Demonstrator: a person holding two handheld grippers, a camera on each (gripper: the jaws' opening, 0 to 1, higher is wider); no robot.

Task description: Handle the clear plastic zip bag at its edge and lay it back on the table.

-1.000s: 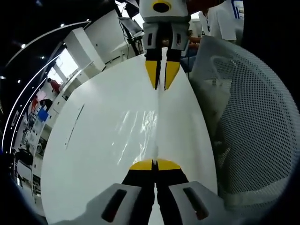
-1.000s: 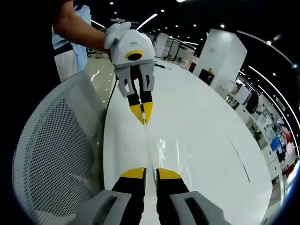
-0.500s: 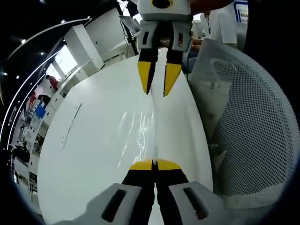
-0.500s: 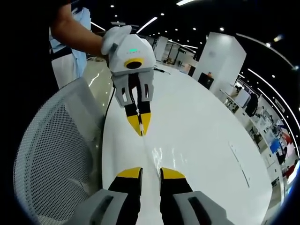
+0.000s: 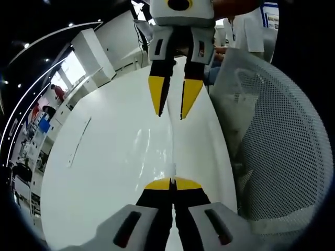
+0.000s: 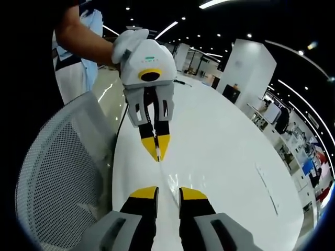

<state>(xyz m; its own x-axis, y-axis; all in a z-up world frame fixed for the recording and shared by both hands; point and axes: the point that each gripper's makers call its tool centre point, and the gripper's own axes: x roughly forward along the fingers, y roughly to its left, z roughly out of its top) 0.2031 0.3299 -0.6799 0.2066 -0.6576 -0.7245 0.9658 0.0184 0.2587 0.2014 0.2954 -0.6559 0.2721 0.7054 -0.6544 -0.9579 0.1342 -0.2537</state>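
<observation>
surface: white table | on it: clear zip bag

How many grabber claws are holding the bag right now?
1. The left gripper is shut on the clear bag at its near edge. The right gripper, across from it over the white table, is open and has let go.

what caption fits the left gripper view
Left hand-held gripper pinches the clear zip bag; the opposite one opens.
</observation>
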